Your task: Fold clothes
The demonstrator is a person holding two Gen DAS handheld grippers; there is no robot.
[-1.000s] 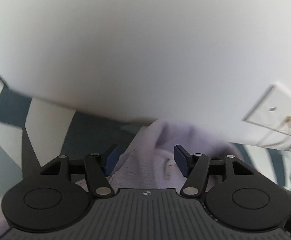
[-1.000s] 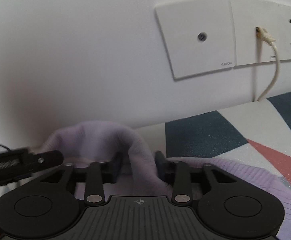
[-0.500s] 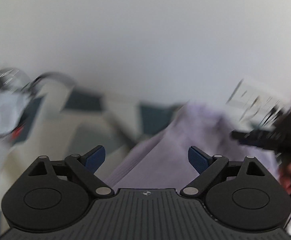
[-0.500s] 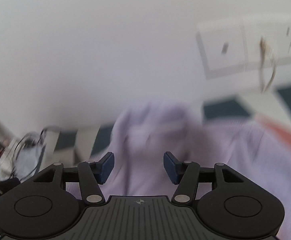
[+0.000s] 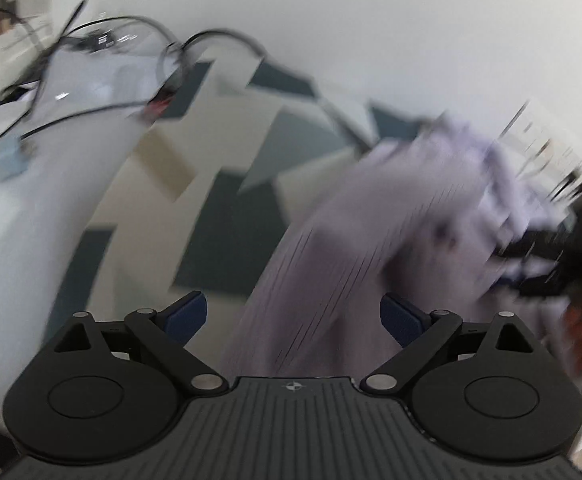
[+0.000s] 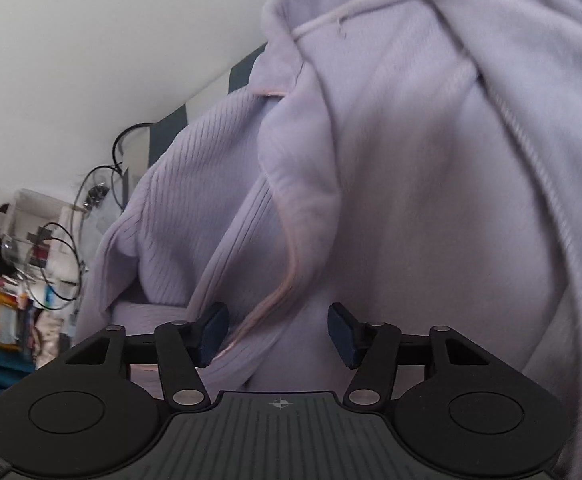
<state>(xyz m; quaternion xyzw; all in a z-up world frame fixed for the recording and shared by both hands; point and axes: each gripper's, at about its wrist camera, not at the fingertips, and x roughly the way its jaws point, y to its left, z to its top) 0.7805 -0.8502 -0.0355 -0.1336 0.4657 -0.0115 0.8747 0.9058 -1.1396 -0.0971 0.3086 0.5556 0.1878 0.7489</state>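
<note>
We held the left hand-held gripper (image 5: 293,320) wide apart, gripping nothing; the right hand-held gripper (image 6: 277,334) likewise gaped empty, the lilac garment (image 6: 391,168) bunched just ahead of both.

garment (image 5: 355,248): lower centre to right of left wrist frame, on the patterned surface (image 5: 227,200)
cables (image 5: 103,40): upper left, behind the surface
right wrist frame: garment (image 6: 391,184) fills centre and right; cluttered shelves (image 6: 15,256) at left edge
</note>
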